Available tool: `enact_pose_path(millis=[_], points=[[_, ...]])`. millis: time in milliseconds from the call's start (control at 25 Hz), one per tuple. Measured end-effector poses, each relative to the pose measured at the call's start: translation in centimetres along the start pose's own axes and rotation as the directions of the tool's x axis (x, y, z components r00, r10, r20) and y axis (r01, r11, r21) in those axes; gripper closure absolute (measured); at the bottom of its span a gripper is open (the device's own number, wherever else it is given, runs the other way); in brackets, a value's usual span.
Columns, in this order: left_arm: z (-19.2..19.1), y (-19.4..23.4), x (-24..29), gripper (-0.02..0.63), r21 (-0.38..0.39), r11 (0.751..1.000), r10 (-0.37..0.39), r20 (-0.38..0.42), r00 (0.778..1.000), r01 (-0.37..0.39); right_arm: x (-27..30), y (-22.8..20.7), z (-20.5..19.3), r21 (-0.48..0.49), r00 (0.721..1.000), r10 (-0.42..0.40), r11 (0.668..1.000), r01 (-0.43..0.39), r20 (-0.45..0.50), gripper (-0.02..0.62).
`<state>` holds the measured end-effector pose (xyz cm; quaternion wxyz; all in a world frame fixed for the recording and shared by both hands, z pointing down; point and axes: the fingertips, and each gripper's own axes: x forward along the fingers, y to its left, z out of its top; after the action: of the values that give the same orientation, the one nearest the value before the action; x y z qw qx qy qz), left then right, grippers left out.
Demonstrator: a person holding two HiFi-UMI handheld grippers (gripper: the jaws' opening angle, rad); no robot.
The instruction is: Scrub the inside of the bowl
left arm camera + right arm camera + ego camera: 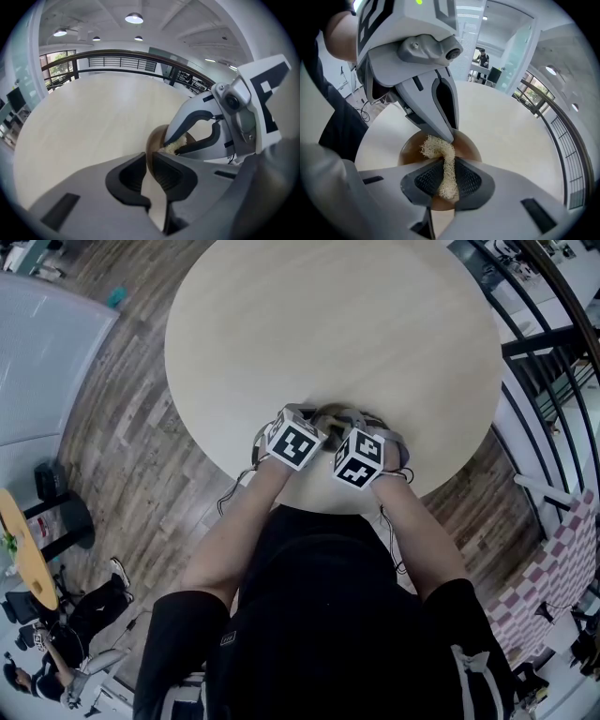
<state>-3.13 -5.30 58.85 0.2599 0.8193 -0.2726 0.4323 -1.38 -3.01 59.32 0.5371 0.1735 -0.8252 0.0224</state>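
A small brown bowl [333,415] stands near the table's front edge, mostly hidden under both grippers in the head view. My left gripper [149,161] is shut on the bowl's rim [152,143], one jaw inside and one outside. In the right gripper view the bowl [466,144] lies just beyond my right gripper [446,176], which is shut on a pale fibrous scrubber [445,164]. The scrubber's free end curls down into the bowl, against the left gripper's fingers [440,112]. From the left gripper view the scrubber [171,147] shows inside the bowl under the right gripper [201,133].
The round pale table [328,324] stretches beyond the bowl. A black railing [544,352] runs to the right of it, over wooden flooring [122,427]. Cables hang off the table's edge by my arms.
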Motion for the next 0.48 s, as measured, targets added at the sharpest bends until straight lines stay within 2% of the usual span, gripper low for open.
enact_pose_path(millis=[120,240,320,400,480], points=[[0.1,0.4,-0.6,0.563,0.032,0.999,0.033,0.019,0.999,-0.034,0.1,0.5,0.4,-0.044,1.0,0.01,0.999,-0.01,0.006,0.523],[1.4,1.5,-1.4,0.561,0.124,0.988,0.082,0.045,0.996,-0.087,0.3,1.0,0.4,-0.112,0.999,0.034,0.993,-0.035,-0.008,0.523],[2.5,1.6,-1.5,0.561,0.204,0.976,0.068,0.047,0.997,-0.076,0.2,1.2,0.3,-0.137,0.999,0.054,0.989,-0.054,-0.004,0.523],[3.1,1.1,-1.1,0.56,0.324,0.945,0.028,0.008,1.0,-0.029,-0.1,1.2,0.2,-0.155,0.998,0.069,0.986,-0.069,0.0,0.523],[2.7,0.4,-0.5,0.56,0.448,0.893,-0.012,-0.068,0.998,0.041,-0.3,1.3,0.0,-0.17,0.997,0.08,0.982,-0.078,0.002,0.523]])
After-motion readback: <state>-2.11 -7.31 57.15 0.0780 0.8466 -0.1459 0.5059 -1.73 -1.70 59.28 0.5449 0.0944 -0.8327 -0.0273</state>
